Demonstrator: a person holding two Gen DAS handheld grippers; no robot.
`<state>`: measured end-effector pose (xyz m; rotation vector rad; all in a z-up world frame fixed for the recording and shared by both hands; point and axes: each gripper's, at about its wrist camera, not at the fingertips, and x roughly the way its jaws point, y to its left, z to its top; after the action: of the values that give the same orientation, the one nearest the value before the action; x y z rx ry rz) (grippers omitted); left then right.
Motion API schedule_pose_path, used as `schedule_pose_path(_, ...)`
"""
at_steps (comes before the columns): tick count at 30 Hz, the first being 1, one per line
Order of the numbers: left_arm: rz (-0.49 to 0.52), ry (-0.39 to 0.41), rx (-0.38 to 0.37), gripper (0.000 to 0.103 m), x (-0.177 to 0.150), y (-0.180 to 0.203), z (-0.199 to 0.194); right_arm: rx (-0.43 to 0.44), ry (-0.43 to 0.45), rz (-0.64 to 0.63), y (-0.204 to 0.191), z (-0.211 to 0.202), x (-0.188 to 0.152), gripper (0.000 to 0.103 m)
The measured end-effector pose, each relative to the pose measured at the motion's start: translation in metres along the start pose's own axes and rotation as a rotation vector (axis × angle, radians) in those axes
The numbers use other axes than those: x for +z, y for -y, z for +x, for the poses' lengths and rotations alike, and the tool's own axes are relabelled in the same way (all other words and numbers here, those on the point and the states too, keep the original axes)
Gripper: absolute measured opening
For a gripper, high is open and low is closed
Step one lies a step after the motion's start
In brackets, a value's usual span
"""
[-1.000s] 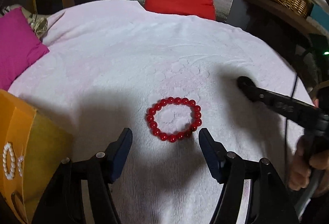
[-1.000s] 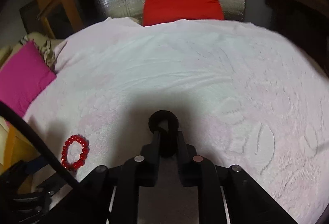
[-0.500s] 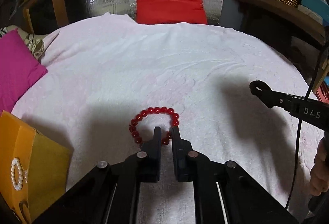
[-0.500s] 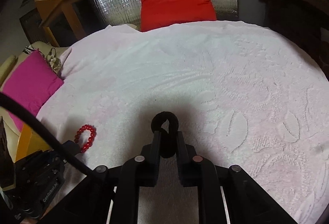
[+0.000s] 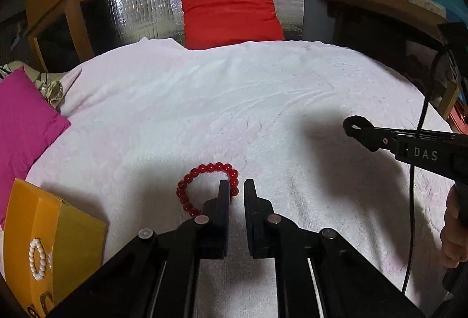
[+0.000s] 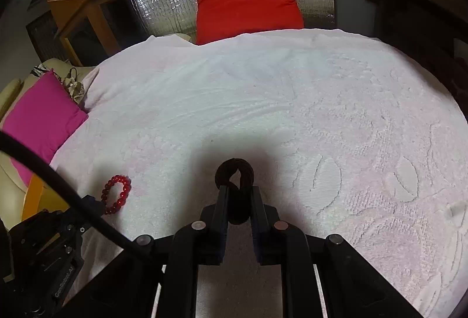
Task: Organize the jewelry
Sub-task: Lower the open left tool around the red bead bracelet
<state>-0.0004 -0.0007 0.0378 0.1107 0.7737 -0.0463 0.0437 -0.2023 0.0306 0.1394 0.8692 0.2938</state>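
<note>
**Left gripper has closed on the red bracelet**

The left gripper (image 5: pixel 234 186), wide open around the red bracelet (image 5: pixel 204 189) a second ago, now has its jaws nearly together and pinches the near right side of the bead ring. The bracelet sits tilted in both views, so it looks lifted off the white towel (image 5: pixel 234 101) near the towel's near left edge. That suggests it is ready to go to the yellow box (image 5: pixel 44 245) at the near left corner, where a pearl bracelet (image 5: pixel 37 259) shows.

The right gripper (image 6: pixel 237 192) remains clamped on a black hair tie (image 6: pixel 234 174), held above the towel's middle.

Only the left view shows the pearl bracelet and the person's hand (image 5: pixel 453 233); the right view shows the hair tie's grip close up. Farther back lie a pink cushion (image 5: pixel 23 131) and a red cushion (image 5: pixel 231 11).
</note>
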Motion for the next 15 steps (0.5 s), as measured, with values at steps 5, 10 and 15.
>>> schedule_pose_path(5, 0.011, 0.016, 0.004, 0.010, 0.0006, 0.0020, -0.0058, -0.003, -0.006, 0.007, -0.0001, 0.0003, -0.0002, 0.015)
schedule_pose_path(10, 0.014, 0.020, 0.006, 0.010, 0.0017, 0.0021, -0.0072, -0.004, -0.008, 0.009, 0.0003, 0.0000, 0.0001, 0.015)
schedule_pose_path(15, 0.018, 0.025, 0.012, 0.010, 0.0015, 0.0026, -0.0082, -0.007, -0.006, 0.009, -0.0009, -0.0005, -0.0007, 0.015)
